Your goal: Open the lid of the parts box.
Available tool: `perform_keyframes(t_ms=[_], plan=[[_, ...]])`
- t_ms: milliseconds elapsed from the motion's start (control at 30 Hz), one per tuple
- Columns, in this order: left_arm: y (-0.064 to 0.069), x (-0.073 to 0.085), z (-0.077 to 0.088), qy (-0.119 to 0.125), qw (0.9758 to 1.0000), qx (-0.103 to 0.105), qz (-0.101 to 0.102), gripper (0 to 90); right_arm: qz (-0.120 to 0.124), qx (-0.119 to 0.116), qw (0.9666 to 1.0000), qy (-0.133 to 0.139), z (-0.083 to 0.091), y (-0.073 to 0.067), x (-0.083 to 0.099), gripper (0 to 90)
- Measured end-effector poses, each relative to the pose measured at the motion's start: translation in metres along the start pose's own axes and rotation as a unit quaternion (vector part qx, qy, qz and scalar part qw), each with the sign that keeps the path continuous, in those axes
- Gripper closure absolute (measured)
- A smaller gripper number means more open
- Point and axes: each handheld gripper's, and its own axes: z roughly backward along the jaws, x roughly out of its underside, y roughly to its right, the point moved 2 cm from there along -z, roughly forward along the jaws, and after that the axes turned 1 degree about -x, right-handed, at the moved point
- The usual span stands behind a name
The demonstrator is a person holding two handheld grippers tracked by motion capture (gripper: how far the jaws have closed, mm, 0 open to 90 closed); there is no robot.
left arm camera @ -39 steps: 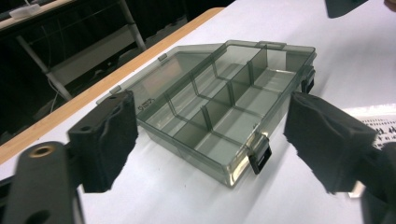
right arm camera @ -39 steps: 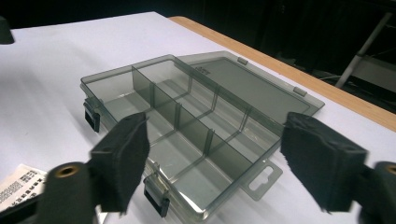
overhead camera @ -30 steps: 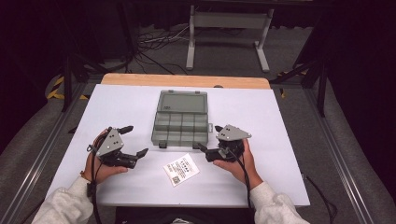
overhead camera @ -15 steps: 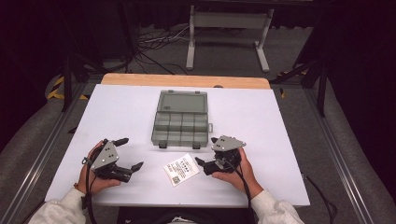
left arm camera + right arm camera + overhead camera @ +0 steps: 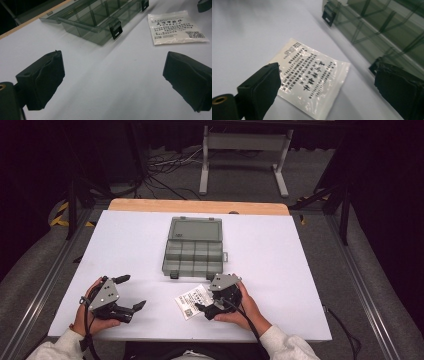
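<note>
Near edge of the white bench point(image 5: 300, 250): two hands w/ tongs, sleeves coming in from the bottom. Left tongs point(image 5: 131, 293) sit at near left, jaws spread wide & released, nothing btwn them; in the left gripper view the black pads stand well apart over bare bench, w/ the packet and box beyond. Right tongs point(image 5: 204, 309) at near centre-right, low over the bench, jaws have just been opening & now stand released; in the right gripper view the small printed plastic packet point(image 5: 312, 80) lies flat on the bench btwn the two pads, not pinched, one pad just over its near-left corner. From the high view the packet point(image 5: 192, 300) is just left of the right tongs, just near of the box. Farther out, mid-bench: clear grey compartment box point(image 5: 194, 247), lid open & laid back to the far side, black latches on its near wall. Beyond the bench's far wooden edge: floor w/ cables point(image 5: 165, 165) and a metal stand point(image 5: 245, 155).
</note>
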Motion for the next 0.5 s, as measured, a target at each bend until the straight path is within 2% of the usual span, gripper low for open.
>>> perform_keyframes(t_ms=[67, 100, 233, 333, 500], plan=[[0.0, 0.001, 0.0, 0.0, 1.0, 0.001, 0.005, 4.3, 0.003, -0.001, 1.0, -0.004, -0.003, -0.001, -0.001, 7.0], [-0.001, 0.001, 0.0, -0.003, 1.0, 0.003, 0.004, 4.6, 0.0, -0.011, 0.9999, -0.008, -0.007, -0.003, -0.002, 7.1], [-0.002, 0.003, 0.002, 0.0, 0.9999, 0.005, 0.01, 6.3, 0.004, -0.025, 0.9992, -0.031, -0.019, -0.006, -0.002, 6.5], [-0.003, 0.003, 0.003, 0.002, 0.9999, 0.005, 0.014, 6.3, -0.01, -0.04, 0.9982, -0.043, -0.027, -0.004, -0.001, 6.5], [-0.004, 0.003, 0.003, 0.0, 0.9998, 0.009, 0.018, 8.0, -0.002, -0.05, 0.9972, -0.057, -0.034, -0.009, -0.004, 6.5]])
